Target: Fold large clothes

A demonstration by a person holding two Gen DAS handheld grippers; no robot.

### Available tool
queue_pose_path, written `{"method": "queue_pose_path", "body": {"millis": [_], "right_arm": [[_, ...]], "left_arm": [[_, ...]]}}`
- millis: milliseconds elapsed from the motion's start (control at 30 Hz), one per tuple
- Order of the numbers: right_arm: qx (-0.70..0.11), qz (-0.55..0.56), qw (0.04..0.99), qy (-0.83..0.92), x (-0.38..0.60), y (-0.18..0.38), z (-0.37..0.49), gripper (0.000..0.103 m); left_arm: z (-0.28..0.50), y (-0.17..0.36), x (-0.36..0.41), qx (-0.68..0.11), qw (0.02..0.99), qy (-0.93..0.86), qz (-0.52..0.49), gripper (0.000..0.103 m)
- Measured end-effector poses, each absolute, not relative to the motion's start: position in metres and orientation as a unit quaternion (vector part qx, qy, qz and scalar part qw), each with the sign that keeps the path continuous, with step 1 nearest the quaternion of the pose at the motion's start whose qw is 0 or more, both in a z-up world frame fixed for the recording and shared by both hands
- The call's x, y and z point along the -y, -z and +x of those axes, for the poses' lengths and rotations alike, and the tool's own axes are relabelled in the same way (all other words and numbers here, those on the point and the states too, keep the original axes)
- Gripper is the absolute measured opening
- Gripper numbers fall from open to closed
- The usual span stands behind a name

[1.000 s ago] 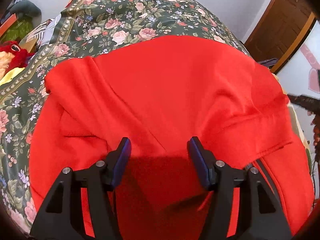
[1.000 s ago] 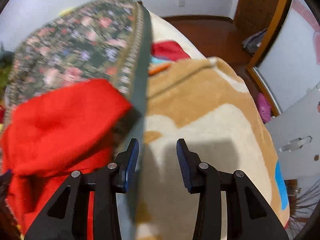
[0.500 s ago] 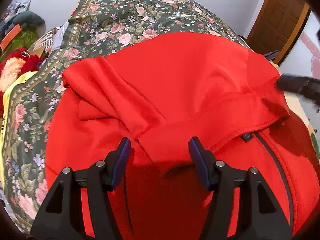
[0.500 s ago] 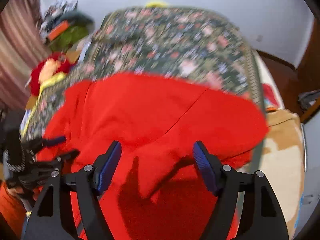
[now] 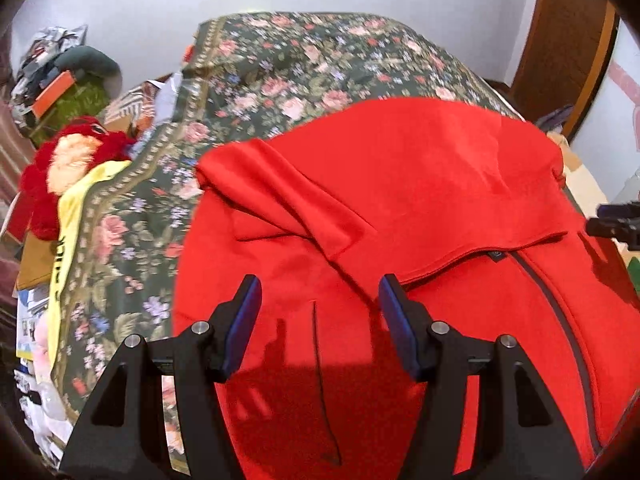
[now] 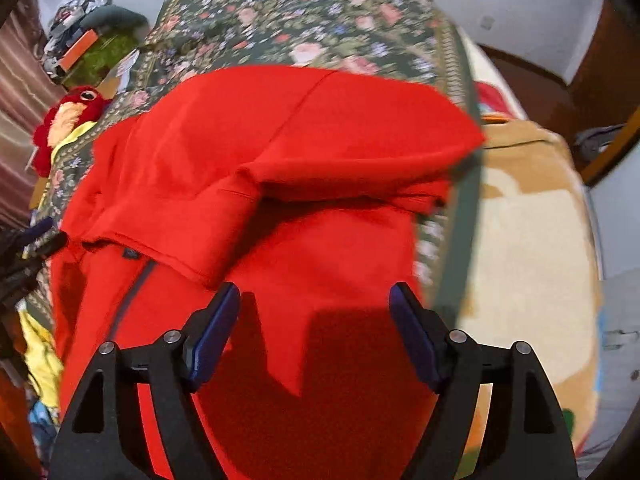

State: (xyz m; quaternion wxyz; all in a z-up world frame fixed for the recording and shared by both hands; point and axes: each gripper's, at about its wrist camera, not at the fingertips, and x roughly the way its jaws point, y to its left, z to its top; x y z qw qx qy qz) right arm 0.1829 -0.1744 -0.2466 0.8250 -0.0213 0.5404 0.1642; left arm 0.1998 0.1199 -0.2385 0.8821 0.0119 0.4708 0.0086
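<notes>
Both our left gripper point(image 5: 320, 300) and right gripper point(image 6: 314, 308) stand spread, the right widening, nothing pinched. At frame centre, the red jacket point(image 5: 400, 200) folds may slip apart, since fleece layers lie loose.

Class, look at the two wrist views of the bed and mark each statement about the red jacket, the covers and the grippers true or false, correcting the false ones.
1. The red jacket lies on a floral bedspread. True.
2. The left gripper clamps a sleeve. False: its jaws stand open above the cloth.
3. The jacket has a dark zipper. True.
4. The right gripper holds the red plush toy. False: its jaws are opening over the jacket, empty.
5. A tan and cream blanket lies beside the bedspread. True.
</notes>
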Motion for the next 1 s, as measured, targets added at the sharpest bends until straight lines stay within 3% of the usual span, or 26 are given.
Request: {"method": "queue_pose_path", "body": {"millis": [200, 433, 833, 1000], "right_arm": [[-0.509, -0.009, 0.849, -0.145, 0.202, 0.221, 0.158, 0.074], [-0.488, 0.028, 0.861, -0.138, 0.226, 0.208, 0.132, 0.075], [-0.525, 0.07, 0.837, -0.139, 0.239, 0.239, 0.108, 0.076], [-0.534, 0.092, 0.826, -0.157, 0.236, 0.251, 0.105, 0.076]], "left_arm": [[0.178, 0.215, -0.136, -0.45, 0.892, -0.028, 0.002, 0.061], [0.139, 0.21, -0.171, -0.448, 0.892, -0.057, -0.03, 0.072], [0.072, 0.289, -0.236, -0.519, 0.821, -0.038, -0.236, 0.072], [0.062, 0.32, -0.242, -0.54, 0.796, -0.051, -0.271, 0.072]]}}
